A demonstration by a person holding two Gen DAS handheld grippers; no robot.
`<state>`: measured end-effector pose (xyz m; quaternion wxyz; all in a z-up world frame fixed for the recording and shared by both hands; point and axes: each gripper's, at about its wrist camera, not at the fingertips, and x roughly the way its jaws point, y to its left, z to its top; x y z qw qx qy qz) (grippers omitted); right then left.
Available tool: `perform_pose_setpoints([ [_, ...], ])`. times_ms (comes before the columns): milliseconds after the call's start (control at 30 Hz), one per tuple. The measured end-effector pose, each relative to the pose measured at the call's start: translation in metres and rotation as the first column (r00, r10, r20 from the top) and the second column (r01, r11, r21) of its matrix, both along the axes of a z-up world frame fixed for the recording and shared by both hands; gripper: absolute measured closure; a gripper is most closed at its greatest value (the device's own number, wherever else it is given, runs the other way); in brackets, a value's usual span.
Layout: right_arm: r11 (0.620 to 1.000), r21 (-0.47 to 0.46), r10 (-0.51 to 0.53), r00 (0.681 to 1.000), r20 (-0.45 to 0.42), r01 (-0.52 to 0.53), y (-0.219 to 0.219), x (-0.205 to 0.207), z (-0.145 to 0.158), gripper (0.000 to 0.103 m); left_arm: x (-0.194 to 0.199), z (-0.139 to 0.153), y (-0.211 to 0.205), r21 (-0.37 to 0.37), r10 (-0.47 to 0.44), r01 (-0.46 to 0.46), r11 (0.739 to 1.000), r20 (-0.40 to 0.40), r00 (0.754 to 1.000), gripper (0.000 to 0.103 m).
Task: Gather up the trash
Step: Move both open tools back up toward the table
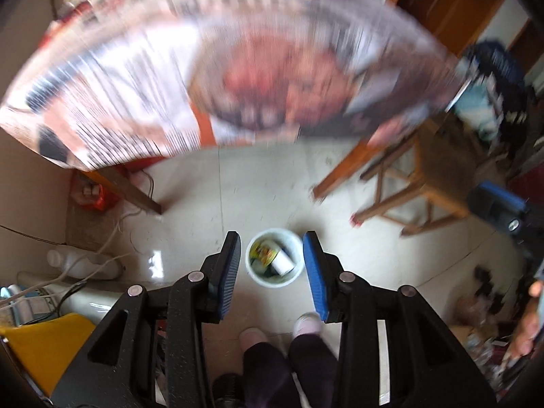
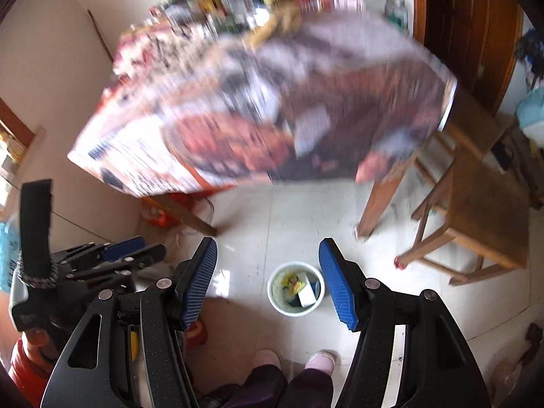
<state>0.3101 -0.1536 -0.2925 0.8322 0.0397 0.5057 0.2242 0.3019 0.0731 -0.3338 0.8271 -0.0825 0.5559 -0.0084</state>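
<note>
Both views look steeply down at a pale tiled floor (image 1: pixel 265 187). A small white bin (image 1: pixel 274 257) stands on this floor, and inside it lie a yellow printed wrapper (image 1: pixel 264 251) and a white cylindrical cup (image 1: pixel 283 262) on its side.

In the left wrist view the left gripper (image 1: pixel 272 270) has its blue pads apart with a moderate gap, and nothing is between them; the bin appears in the gap, but far below on the floor. In the right wrist view the right gripper (image 2: pixel 268 280) stands wider, also empty, and the bin is seen between its fingers, a little toward the 5 o'clock side of the gap. The left gripper is visible there too, at 9 o'clock.

At 12 o'clock in both views a tabletop (image 2: pixel 258 108) is covered with printed newspaper, very blurred. Beside it, at 3 o'clock, stands a wooden stool (image 2: pixel 482 210). At 6 o'clock the person's dark trousers (image 2: pixel 282 391) and pale slippers (image 2: pixel 321 362) are near the bin.
</note>
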Motion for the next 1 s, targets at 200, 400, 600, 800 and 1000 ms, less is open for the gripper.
perform_pose_setpoints([
  [200,0.999,0.029,-0.033,0.993,0.111,0.03,-0.001,-0.018,0.094,0.044,-0.022,0.12,0.017,0.017,0.022,-0.025,1.0,0.154,0.988,0.066],
  [400,0.997,0.056,-0.071,0.971,0.227,0.06,0.006,-0.036,0.162,0.044,-0.047,0.205,0.03,-0.001,0.007,-0.007,1.0,0.29,0.957,0.056],
  [600,0.992,0.088,-0.118,0.942,0.313,0.094,0.011,-0.056,0.209,0.044,-0.064,0.252,0.043,0.013,-0.012,0.007,1.0,0.371,0.928,0.056],
  [800,0.984,0.098,-0.174,0.895,0.41,0.147,0.012,-0.07,0.231,0.017,-0.076,0.28,0.054,-0.001,0.026,-0.029,1.0,0.448,0.893,0.023],
  [1000,0.984,0.062,-0.176,0.874,0.452,0.166,0.012,-0.058,0.24,0.004,-0.067,0.293,0.051,0.004,0.04,-0.049,0.999,0.496,0.868,0.006],
])
